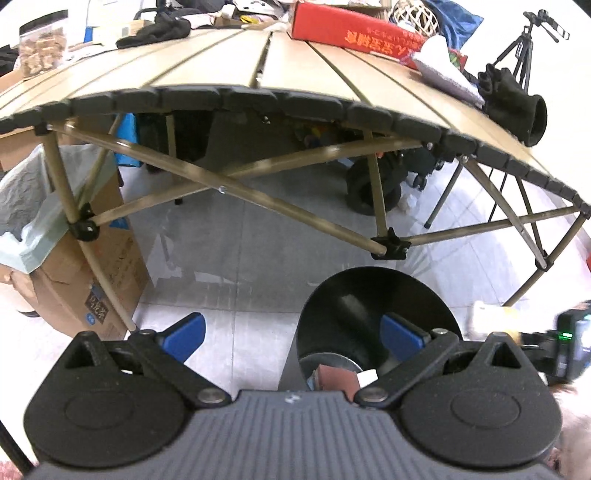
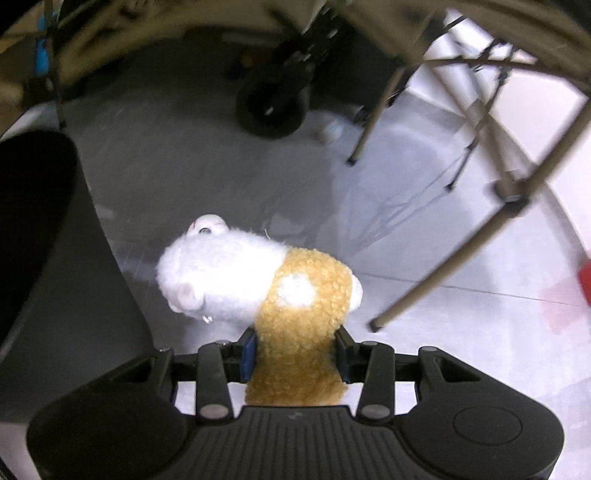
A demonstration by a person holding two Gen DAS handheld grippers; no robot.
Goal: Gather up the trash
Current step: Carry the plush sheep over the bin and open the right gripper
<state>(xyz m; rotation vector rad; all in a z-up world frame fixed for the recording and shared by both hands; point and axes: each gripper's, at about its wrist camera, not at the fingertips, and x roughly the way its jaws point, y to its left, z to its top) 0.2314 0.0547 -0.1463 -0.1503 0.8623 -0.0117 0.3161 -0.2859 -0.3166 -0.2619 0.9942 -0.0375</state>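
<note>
A slatted folding table (image 1: 229, 62) on crossed metal legs stands over pale glossy floor tiles (image 1: 229, 266), with what looks like a tripod (image 1: 517, 48) far right.

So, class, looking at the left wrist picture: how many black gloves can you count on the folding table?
2. One black glove lies at the table's near right edge, cuff toward the camera. The other glove lies at the far left, among clutter. More may be hidden there.

A cluttered office or lab workroom — a folding slatted camp table (image 1: 236, 70) piled with boxes and papers, a camera tripod (image 1: 517, 51), a bag-lined cardboard box (image 1: 85, 273) as a bin, grey tiled floor (image 1: 236, 258).
</note>
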